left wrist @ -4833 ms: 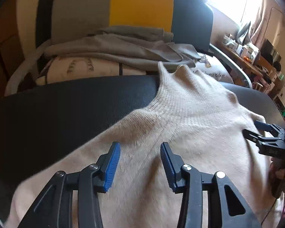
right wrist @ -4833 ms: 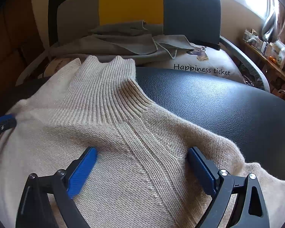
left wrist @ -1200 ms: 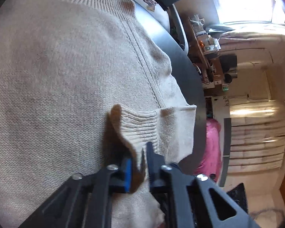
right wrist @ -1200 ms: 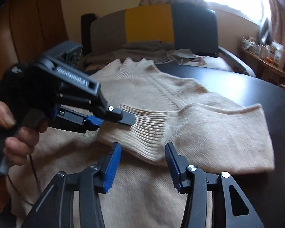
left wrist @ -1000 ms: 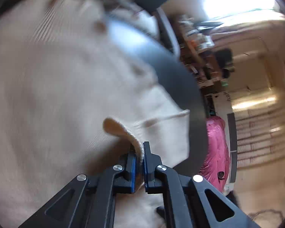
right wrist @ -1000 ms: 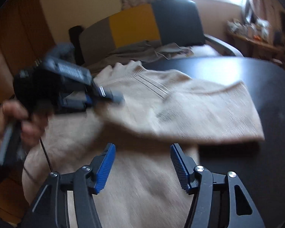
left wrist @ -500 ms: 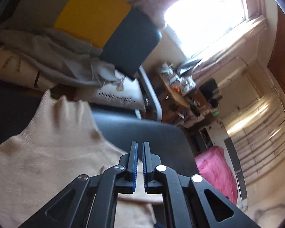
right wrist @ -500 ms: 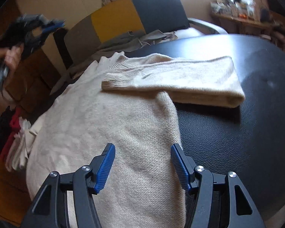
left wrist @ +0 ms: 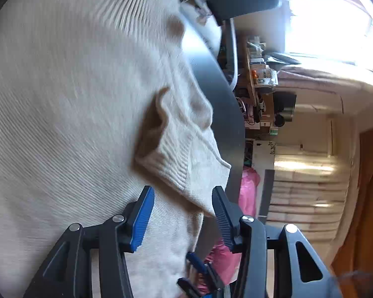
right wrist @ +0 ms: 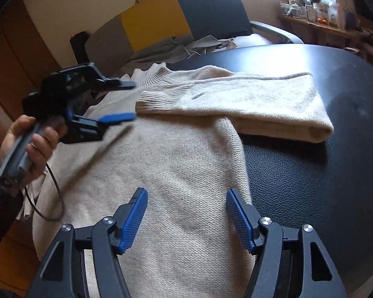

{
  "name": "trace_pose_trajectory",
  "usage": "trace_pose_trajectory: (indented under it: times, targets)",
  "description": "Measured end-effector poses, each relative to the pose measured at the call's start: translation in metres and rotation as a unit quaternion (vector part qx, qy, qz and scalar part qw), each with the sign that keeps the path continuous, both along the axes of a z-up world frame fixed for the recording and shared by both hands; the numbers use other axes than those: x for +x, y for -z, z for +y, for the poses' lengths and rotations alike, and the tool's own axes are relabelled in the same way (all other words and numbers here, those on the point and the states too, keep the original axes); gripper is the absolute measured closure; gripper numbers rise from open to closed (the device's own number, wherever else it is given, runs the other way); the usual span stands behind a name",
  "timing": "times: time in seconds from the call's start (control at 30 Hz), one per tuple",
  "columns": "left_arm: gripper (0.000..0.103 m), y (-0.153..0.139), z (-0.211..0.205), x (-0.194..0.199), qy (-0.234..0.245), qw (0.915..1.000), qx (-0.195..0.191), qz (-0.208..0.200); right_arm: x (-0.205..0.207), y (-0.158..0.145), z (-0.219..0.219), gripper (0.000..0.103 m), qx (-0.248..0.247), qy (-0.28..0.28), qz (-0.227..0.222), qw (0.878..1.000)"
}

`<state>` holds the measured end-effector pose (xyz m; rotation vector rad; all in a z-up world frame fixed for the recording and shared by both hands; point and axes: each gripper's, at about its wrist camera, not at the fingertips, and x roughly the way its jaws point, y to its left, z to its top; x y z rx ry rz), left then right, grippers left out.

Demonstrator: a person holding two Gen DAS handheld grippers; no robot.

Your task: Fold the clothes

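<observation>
Mid-fold: beige sweater (right wrist: 176, 173) flat on black table (right wrist: 323, 186), one sleeve (right wrist: 236, 101) laid across chest, both my left gripper (left wrist: 181, 213) and right gripper (right wrist: 186, 213) open, empty; other sleeve probably next.

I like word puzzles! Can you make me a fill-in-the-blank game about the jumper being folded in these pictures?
1. The sleeve is folded across the beige ____.
2. The left gripper and the right gripper are both ____, holding nothing.
3. The sweater lies on a table whose colour is ____.
4. Behind the table stands a chair whose back is grey, ____ and dark.

Missing words: sweater; open; black; yellow
</observation>
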<state>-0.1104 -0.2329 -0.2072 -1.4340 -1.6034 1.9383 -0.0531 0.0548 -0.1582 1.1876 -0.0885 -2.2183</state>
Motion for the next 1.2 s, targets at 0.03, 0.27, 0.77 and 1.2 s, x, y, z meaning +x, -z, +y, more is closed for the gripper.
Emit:
trace_pose_trajectory:
  times: [0.03,0.27,0.77,1.2]
  targets:
    - [0.055,0.003,0.004,-0.002,-0.006,1.0,-0.003,-0.007,0.0,0.001,0.0,0.034,-0.002,0.0,0.0,1.0]
    - [0.062,0.006,0.016,-0.016,-0.077,0.9958,-0.041,-0.028,0.001,0.004,-0.002,0.028,-0.011,-0.005,0.01,1.0]
    - [0.097,-0.062,-0.024,-0.017,-0.135,0.9853,-0.033,0.099,-0.001,-0.007,0.008,0.023,-0.05,0.016,0.004,0.999]
    - [0.097,-0.115,-0.119,0.071,-0.207,0.9618,-0.091,0.155,-0.015,-0.004,0.019,0.023,-0.106,0.064,-0.045,0.991]
